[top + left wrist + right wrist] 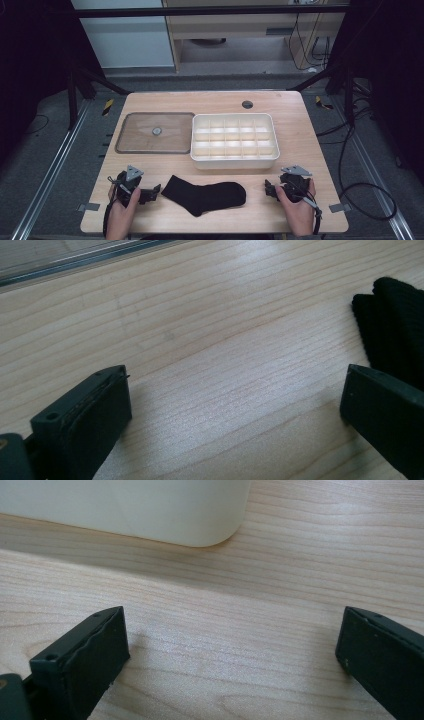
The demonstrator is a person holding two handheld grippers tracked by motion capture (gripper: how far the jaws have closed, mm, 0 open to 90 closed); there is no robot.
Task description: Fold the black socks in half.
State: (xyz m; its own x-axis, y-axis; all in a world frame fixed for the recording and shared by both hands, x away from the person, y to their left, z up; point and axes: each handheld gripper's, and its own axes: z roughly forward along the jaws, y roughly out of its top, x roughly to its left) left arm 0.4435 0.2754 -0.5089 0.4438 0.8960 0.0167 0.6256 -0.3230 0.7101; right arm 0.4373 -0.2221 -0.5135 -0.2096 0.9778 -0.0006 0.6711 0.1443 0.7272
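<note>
In my left gripper view the sock (395, 335) is cut off by the right edge of the frame, so I see only one ribbed black end of it, and the lid (75, 257) shows only as a strip in the upper left corner. In my right gripper view the tray (150, 510) is cut by the top edge; I see just its white outer wall and one rounded corner.

In the high view the tray (235, 159) sits right of centre on the tabletop (300, 130). It is white and divided into many small compartments, and I see nothing in them. Touching or just beside its left side lies the lid (156, 132), flat, clear, with a dark rim and a small round knob in the middle.

The sock (205, 196) lies flat at lower centre, black, with the foot bent toward the bottom edge.

My left hand-held gripper (150, 194) rests at lower left, just beside the sock; its jaws stand wide apart with bare wood between them. My right hand-held gripper (270, 190) is at lower right, near the sock's other end, jaws also wide apart and holding nothing.
</note>
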